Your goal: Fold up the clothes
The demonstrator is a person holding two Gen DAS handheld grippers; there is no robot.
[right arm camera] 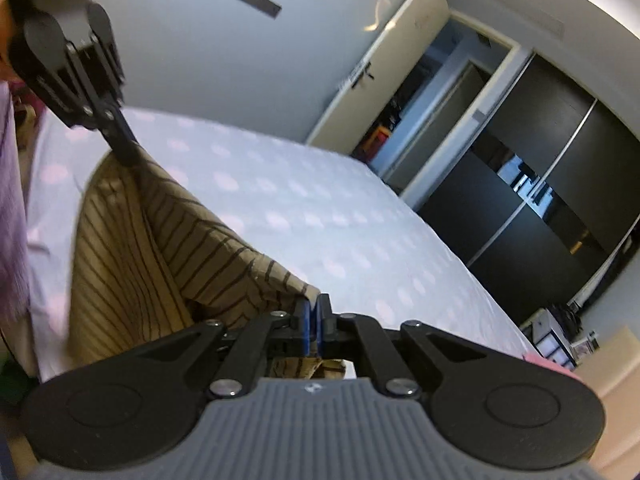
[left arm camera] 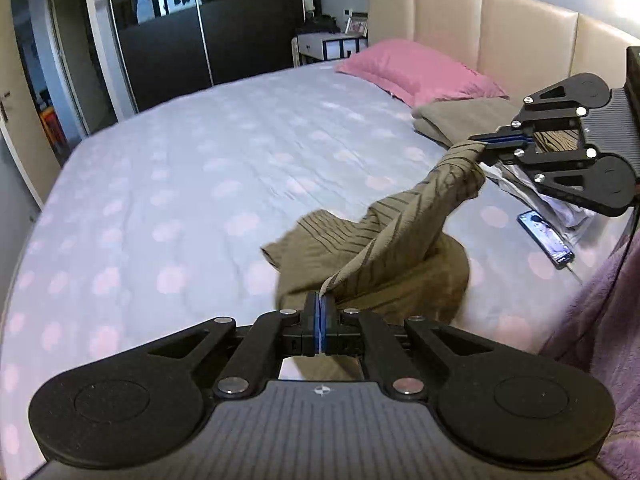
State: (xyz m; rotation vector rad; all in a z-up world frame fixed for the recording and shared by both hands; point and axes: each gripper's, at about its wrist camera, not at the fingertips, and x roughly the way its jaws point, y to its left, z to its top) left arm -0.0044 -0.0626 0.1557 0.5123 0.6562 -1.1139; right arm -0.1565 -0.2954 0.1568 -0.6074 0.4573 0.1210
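A brown garment with thin dark stripes (left arm camera: 384,232) hangs between my two grippers above the bed (left arm camera: 200,168). My left gripper (left arm camera: 320,300) is shut on one edge of it at the bottom of the left wrist view. My right gripper (left arm camera: 478,146) comes in from the right, shut on another bunched edge. The garment's lower part still lies crumpled on the sheet. In the right wrist view the striped garment (right arm camera: 132,236) stretches from my right gripper (right arm camera: 313,304), shut on a corner, up to my left gripper (right arm camera: 130,158) at upper left.
A pink pillow (left arm camera: 416,68) and a folded beige cloth (left arm camera: 448,120) lie near the padded headboard (left arm camera: 500,36). A lit phone (left arm camera: 546,240) and white papers (left arm camera: 532,192) rest on the bed's right side. A purple sleeve (left arm camera: 600,340) is at right. Dark wardrobe doors (right arm camera: 532,184) and a doorway (right arm camera: 408,112) stand beyond.
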